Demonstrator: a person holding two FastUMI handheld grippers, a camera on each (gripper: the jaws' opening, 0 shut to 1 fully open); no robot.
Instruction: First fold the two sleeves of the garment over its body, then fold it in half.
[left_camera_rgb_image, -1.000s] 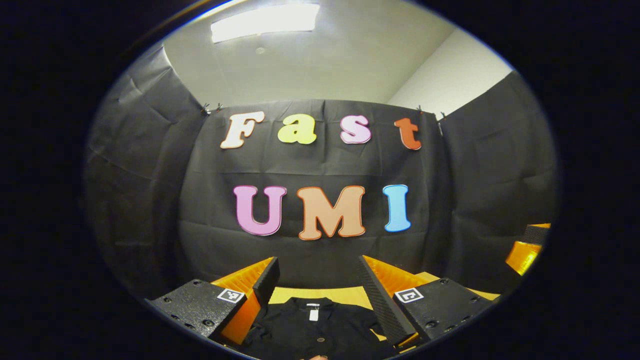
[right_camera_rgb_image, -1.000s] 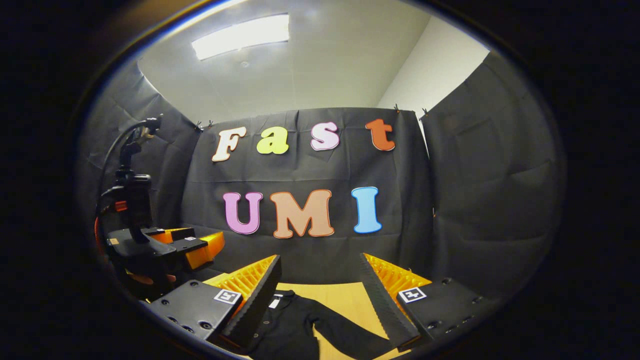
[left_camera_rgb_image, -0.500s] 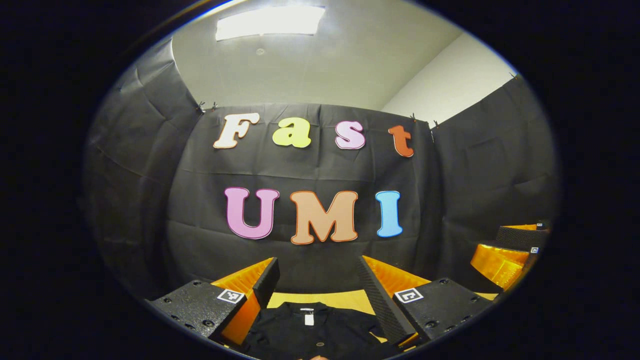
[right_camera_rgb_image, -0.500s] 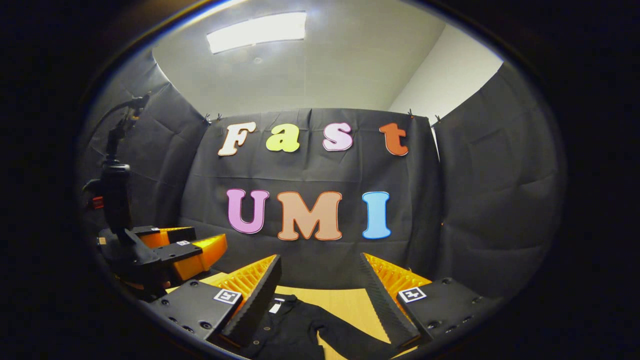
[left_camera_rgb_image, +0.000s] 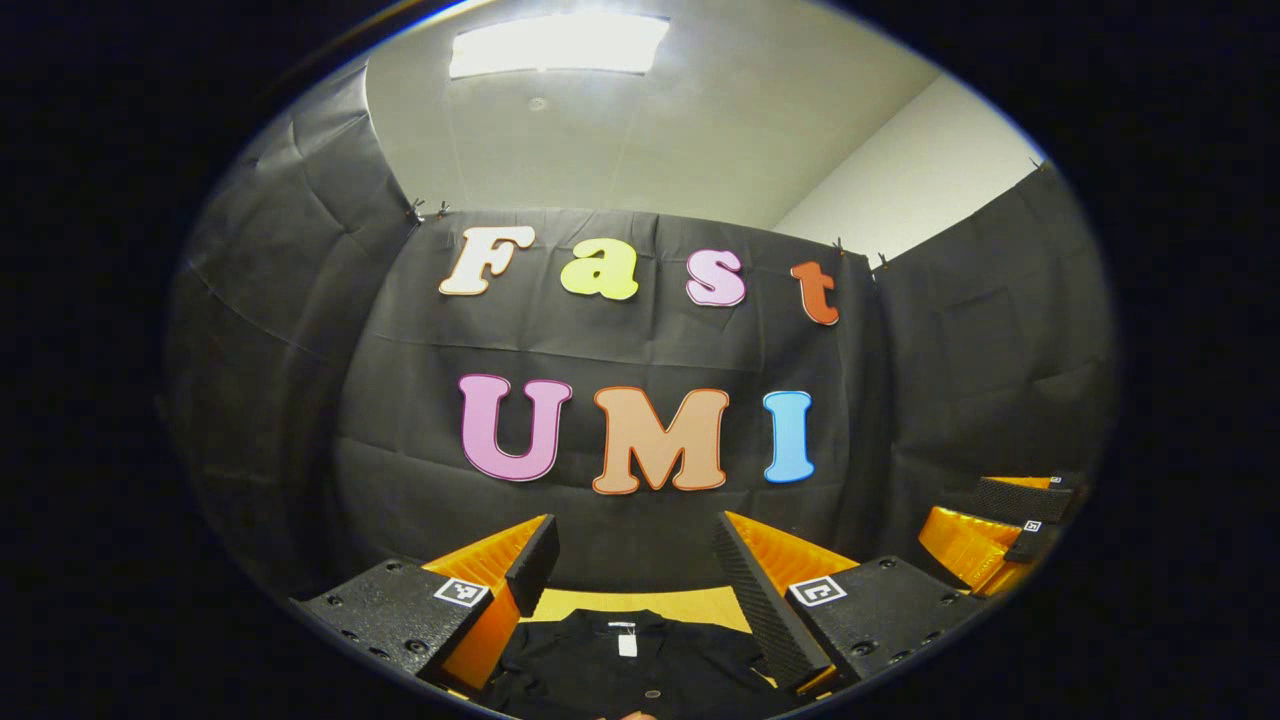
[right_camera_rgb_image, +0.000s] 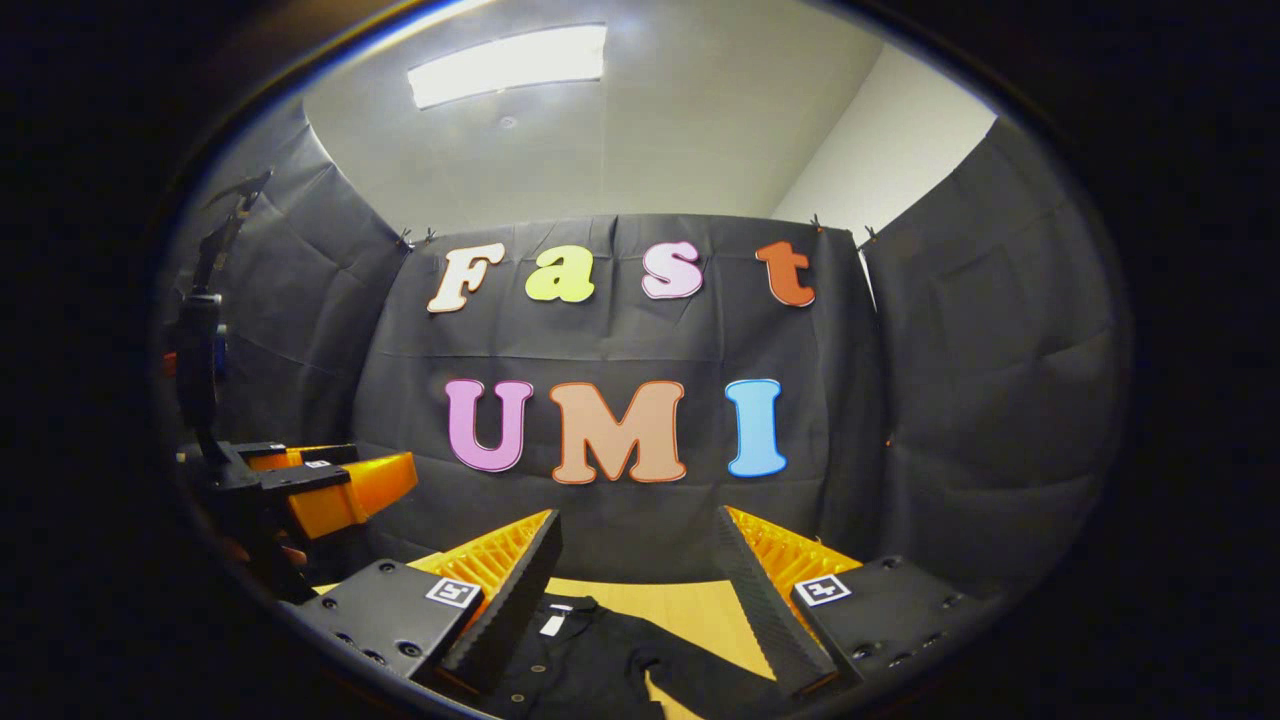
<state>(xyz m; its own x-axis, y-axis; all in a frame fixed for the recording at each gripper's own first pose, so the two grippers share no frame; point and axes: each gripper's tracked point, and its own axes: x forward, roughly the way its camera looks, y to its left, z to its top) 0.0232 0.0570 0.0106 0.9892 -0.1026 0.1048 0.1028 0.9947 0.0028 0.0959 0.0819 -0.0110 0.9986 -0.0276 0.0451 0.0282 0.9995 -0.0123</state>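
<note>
A black garment (left_camera_rgb_image: 630, 665) with a white neck tag and buttons lies on the yellow table, collar toward the back wall. In the left gripper view it sits low between my left gripper's (left_camera_rgb_image: 633, 565) spread fingers, which hold nothing. In the right gripper view the garment (right_camera_rgb_image: 590, 660) lies under and left of my right gripper (right_camera_rgb_image: 640, 560), a sleeve (right_camera_rgb_image: 700, 680) running out to the lower right. The right gripper is open and empty. Both grippers hover above the cloth. The left gripper (right_camera_rgb_image: 320, 490) shows at the left of the right gripper view; the right gripper (left_camera_rgb_image: 1000, 530) at the right of the left gripper view.
The yellow table (right_camera_rgb_image: 690, 615) reaches back to the black cloth wall. A camera mast with cables (right_camera_rgb_image: 200, 340) rises from the left gripper's body. A ceiling light (left_camera_rgb_image: 555, 45) glows overhead.
Both views have tilted a little. The left gripper has slid left and up in the right gripper view; the right gripper has dropped lower in the left gripper view. Both stay open.
</note>
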